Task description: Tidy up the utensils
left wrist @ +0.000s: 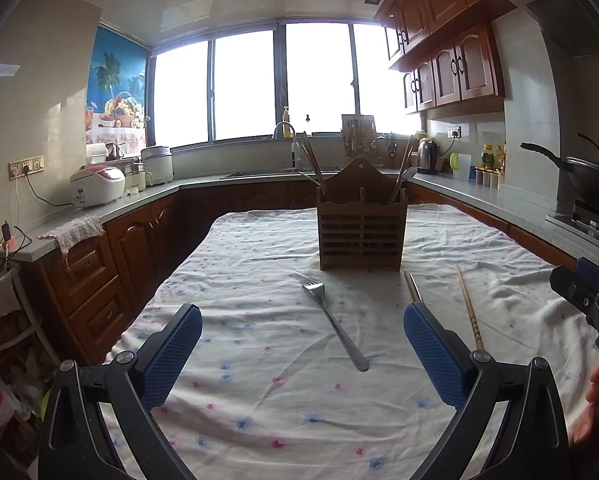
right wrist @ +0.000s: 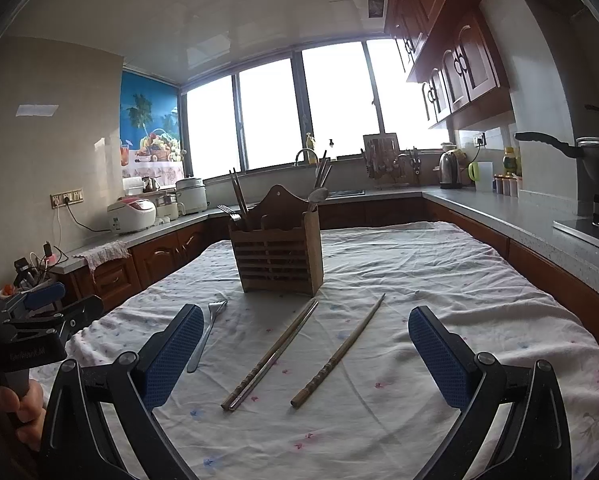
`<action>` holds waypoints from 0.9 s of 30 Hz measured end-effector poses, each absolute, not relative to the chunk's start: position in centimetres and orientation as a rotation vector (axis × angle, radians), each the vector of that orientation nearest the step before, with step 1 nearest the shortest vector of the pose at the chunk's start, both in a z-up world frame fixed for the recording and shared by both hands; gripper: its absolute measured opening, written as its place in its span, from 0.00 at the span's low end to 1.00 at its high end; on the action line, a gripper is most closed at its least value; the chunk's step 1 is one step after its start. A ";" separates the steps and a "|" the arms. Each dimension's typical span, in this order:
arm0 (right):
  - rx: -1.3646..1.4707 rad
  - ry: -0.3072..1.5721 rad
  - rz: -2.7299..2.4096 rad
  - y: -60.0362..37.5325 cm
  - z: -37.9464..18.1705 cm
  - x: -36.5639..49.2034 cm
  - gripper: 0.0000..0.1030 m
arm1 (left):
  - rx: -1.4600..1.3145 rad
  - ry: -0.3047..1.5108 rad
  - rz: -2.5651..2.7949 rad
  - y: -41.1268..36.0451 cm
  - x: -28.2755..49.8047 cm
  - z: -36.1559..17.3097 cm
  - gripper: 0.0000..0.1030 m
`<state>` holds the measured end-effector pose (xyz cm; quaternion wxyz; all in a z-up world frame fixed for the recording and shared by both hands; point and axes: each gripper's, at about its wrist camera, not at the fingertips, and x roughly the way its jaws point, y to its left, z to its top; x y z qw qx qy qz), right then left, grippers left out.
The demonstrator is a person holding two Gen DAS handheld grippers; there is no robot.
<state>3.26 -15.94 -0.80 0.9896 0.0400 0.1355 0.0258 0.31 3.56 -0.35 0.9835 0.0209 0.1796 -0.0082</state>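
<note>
Two hand-held grippers are mine here, and both stand wide apart with nothing between their blue pads: my left hand-held gripper [left wrist: 303,354] hovers low over the near part of the table [left wrist: 259,408], my right hand-held gripper [right wrist: 306,354] beside it toward the right edge.

Just ahead of the left one lies the fork [left wrist: 333,322], flat on the flowered cloth, tines pointing toward the far edge and handle slanting back toward me. Ahead of the right one lie the pair of chopsticks [right wrist: 270,354], touching along their length, and a little to their right, apart from them, the single chopstick [right wrist: 337,352]. All of them point roughly at the wooden holder [right wrist: 277,258], which stands upright near the middle of the table with chopsticks, a fork and a spoon already in its compartments.

I judge that no pickup is under way yet; three sorts of loose pieces remain. The fork sits squarely in line for my left side, so the next move calls for lowering over its thin handle, closing across it, then tipping it upright into a compartment.
</note>
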 end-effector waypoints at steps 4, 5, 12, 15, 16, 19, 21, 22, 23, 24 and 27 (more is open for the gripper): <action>0.081 0.272 0.052 -15.9 -0.7 3.2 1.00 | 0.043 0.364 -0.021 3.4 0.4 -0.4 0.99; 0.082 0.272 0.052 -15.9 -0.7 3.2 1.00 | 0.043 0.363 -0.020 3.4 0.4 -0.4 0.99; 0.081 0.273 0.051 -16.0 -0.8 3.3 1.00 | 0.042 0.366 -0.023 3.2 0.4 -0.5 0.99; 0.082 0.273 0.052 -15.9 -0.7 3.3 1.00 | 0.041 0.367 -0.025 3.2 0.4 -0.5 0.99; 0.082 0.273 0.051 -16.0 -0.8 3.3 1.00 | 0.040 0.368 -0.026 3.1 0.4 -0.4 0.99; 0.084 0.273 0.052 -15.9 -0.7 3.3 1.00 | 0.039 0.369 -0.027 3.1 0.4 -0.4 0.99; 0.082 0.274 0.050 -16.1 -0.8 3.3 1.00 | 0.038 0.371 -0.027 3.1 0.5 -0.4 0.99; 0.083 0.273 0.051 -16.1 -0.7 3.3 1.00 | 0.038 0.371 -0.027 3.1 0.6 -0.5 0.99; 0.085 0.275 0.051 -16.0 -0.7 3.3 1.00 | 0.038 0.373 -0.028 3.1 0.6 -0.5 0.99; 0.086 0.277 0.050 -16.1 -0.8 3.4 1.00 | 0.037 0.374 -0.028 3.2 0.7 -0.5 0.99; 0.089 0.280 0.051 -16.2 -0.8 3.5 1.00 | 0.039 0.374 -0.028 3.2 0.7 -0.5 0.99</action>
